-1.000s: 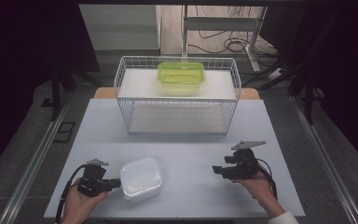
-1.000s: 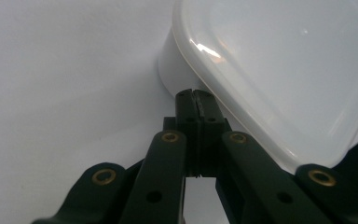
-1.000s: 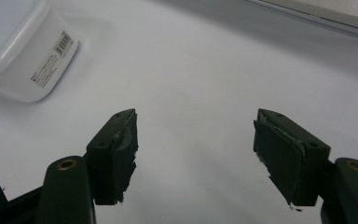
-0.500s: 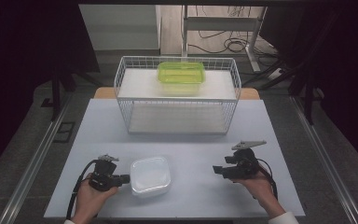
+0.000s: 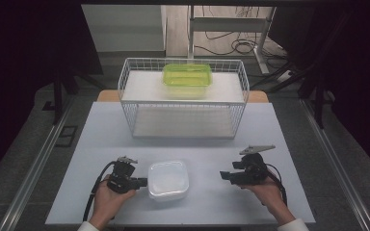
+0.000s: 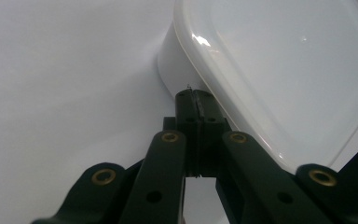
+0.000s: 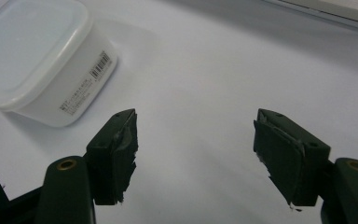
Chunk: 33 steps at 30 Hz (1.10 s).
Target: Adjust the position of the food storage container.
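So the lidded white plastic tub (image 5: 168,179) sits low centre on the white table (image 5: 101,139), the left gripper (image 5: 142,182) clenched tight with its tips against the tub's side, probably to nudge it, while the right gripper (image 5: 224,176) waits released, jaws spread wide.

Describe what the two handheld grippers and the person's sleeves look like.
Both the left gripper and the right gripper are black, with brass-coloured rivets and worn dark pads. Black cables trail from each. The right carries a grey three-cornered plate. A white cuff shows at the right wrist.
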Each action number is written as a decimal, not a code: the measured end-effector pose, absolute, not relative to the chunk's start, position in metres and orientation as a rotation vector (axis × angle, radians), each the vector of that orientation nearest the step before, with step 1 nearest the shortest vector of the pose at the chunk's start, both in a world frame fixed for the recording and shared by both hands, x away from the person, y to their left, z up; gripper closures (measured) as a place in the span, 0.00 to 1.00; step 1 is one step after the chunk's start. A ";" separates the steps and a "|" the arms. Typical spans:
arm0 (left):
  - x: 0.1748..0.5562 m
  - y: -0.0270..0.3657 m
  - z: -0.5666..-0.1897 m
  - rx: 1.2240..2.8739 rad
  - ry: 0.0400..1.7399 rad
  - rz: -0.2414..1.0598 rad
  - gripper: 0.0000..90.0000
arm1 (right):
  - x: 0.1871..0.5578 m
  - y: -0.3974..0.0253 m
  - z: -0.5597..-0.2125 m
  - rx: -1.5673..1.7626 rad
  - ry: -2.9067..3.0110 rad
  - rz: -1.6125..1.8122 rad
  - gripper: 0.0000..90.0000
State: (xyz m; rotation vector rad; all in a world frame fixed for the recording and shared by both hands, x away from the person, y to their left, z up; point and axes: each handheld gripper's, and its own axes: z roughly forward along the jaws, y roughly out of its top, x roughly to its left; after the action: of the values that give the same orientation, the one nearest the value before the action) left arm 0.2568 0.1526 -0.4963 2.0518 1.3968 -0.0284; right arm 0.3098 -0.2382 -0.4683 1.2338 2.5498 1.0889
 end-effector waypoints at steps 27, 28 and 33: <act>0.275 0.129 -0.499 2.042 1.340 -0.080 0.99 | 0.308 -0.238 -0.467 1.258 2.553 1.123 0.33; 0.275 0.132 -0.498 2.028 1.344 -0.078 0.99 | 0.308 -0.239 -0.466 1.276 2.553 1.151 0.33; 0.271 0.151 -0.491 1.955 1.348 -0.046 0.86 | 0.307 -0.239 -0.463 1.308 2.535 1.216 0.32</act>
State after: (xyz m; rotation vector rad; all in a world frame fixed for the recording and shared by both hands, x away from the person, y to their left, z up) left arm 0.2706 0.1510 -0.4912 1.9550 1.3478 -0.0464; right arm 0.3075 -0.2389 -0.4627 1.3077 2.5348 1.2161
